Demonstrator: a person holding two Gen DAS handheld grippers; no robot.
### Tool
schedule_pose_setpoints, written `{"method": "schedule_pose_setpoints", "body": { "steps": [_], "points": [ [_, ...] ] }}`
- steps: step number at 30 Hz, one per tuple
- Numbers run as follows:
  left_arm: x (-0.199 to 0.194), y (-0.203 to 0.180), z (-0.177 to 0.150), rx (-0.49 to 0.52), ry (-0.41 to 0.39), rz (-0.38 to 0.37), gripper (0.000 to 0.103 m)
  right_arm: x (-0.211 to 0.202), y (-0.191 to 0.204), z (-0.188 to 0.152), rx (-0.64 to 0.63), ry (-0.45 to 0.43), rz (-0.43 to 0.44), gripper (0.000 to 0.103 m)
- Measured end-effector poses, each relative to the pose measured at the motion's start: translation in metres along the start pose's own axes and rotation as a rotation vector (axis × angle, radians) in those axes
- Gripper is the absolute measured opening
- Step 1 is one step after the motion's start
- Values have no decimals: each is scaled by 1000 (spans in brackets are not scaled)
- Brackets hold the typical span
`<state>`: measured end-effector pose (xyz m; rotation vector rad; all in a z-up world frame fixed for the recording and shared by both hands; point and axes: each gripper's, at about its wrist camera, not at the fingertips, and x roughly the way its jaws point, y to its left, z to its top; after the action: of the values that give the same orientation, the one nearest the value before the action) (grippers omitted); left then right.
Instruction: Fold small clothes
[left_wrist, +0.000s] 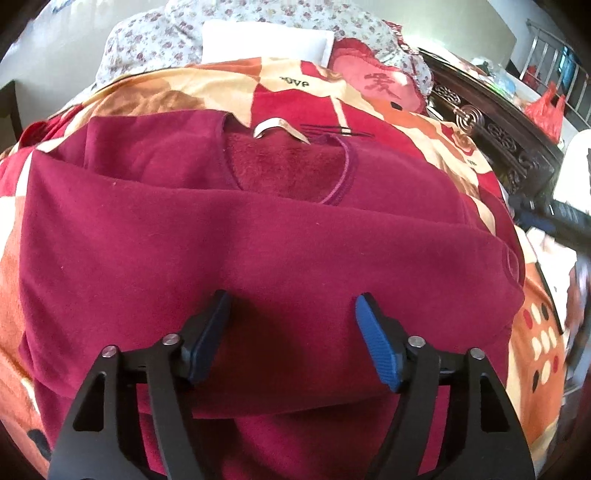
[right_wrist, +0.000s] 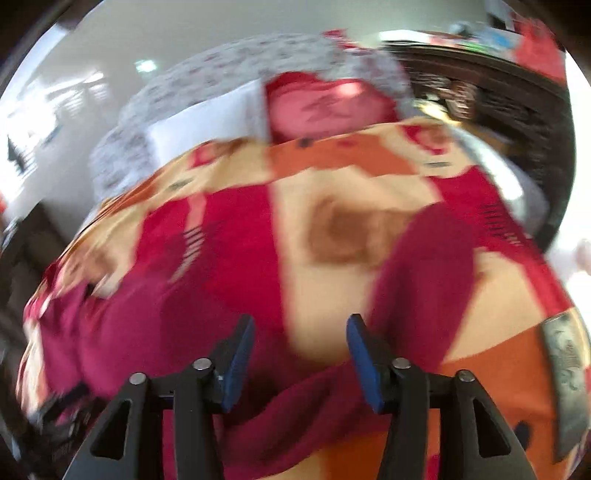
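Maroon sweatshirt (left_wrist: 258, 229) lies part-folded on the patterned blanket (left_wrist: 369, 107); with left gripper (left_wrist: 291, 343) and right gripper (right_wrist: 300, 363) jaws open and empty, grasp both hem corners evenly before folding.

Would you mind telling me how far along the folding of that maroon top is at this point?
Partly done: the maroon top lies on the patterned blanket with a sleeve folded across its chest below the neckline. Nothing is in hand: the left gripper and right gripper are both open. Remaining, probably: folding the body; the blurred right view seems to show loose maroon fabric.
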<state>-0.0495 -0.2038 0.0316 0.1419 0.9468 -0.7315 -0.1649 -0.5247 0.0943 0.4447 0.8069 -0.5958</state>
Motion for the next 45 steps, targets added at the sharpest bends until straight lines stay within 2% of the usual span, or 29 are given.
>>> {"method": "schedule_pose_setpoints", "body": {
  "steps": [3, 6, 9, 13, 14, 15, 17, 19, 22, 24, 25, 28, 31, 34, 36, 38, 39, 41, 43, 44, 45],
  "points": [
    [2, -6, -4, 34, -24, 17, 78, 18, -29, 30, 41, 41, -90, 62],
    [3, -8, -7, 46, -49, 32, 79, 35, -40, 50, 39, 75, -125, 64],
    [4, -8, -8, 48, -56, 28, 80, 50, -45, 58, 65, 107, -121, 67],
    [6, -6, -7, 50, -59, 6, 84, 87, -55, 60, 85, 177, -189, 67],
    [6, -6, -7, 50, -59, 3, 84, 97, -63, 58, 102, 202, -200, 63],
    [6, -6, -7, 50, -61, 1, 84, 102, -70, 55, 113, 211, -188, 43],
    [6, -6, -8, 50, -65, -4, 85, 105, -81, 50, 134, 220, -151, 20],
    [7, -5, -7, 48, -65, -16, 86, 94, -90, 46, 161, 181, -94, 8],
    [6, -5, -7, 48, -63, -29, 87, 55, -94, 46, 178, 79, -7, 8],
    [0, -4, -5, 50, -53, -39, 87, 13, -91, 50, 187, -5, 117, 8],
    [-5, -3, -4, 49, -50, -35, 87, -1, -88, 51, 178, -29, 151, 8],
    [-35, 7, 0, 46, -103, -4, 87, -61, -56, 57, 85, -121, 274, 8],
    [-71, 26, 5, 47, -162, 50, 87, -112, -3, 55, -52, -176, 394, 8],
    [-101, 61, 10, -25, -192, 72, 87, -141, 54, 43, -177, -199, 489, 8],
    [-117, 85, 11, -83, -211, 90, 87, -149, 96, 28, -247, -190, 583, 8],
    [-132, 106, 10, -123, -240, 116, 87, -148, 145, 4, -338, -142, 675, 8],
    [-140, 118, 8, -140, -253, 135, 87, -144, 160, -5, -364, -126, 693, 8],
    [-145, 131, 4, -164, -256, 153, 87, -121, 202, -35, -428, -68, 688, 8],
    [-142, 144, 1, -205, -236, 140, 87, -86, 231, -63, -451, 26, 685, 9],
    [-141, 148, -2, -224, -228, 128, 87, -57, 249, -82, -495, 136, 650, 19],
    [-136, 153, -4, -252, -211, 107, 87, -42, 255, -92, -515, 194, 608, 37]
  ]
}}
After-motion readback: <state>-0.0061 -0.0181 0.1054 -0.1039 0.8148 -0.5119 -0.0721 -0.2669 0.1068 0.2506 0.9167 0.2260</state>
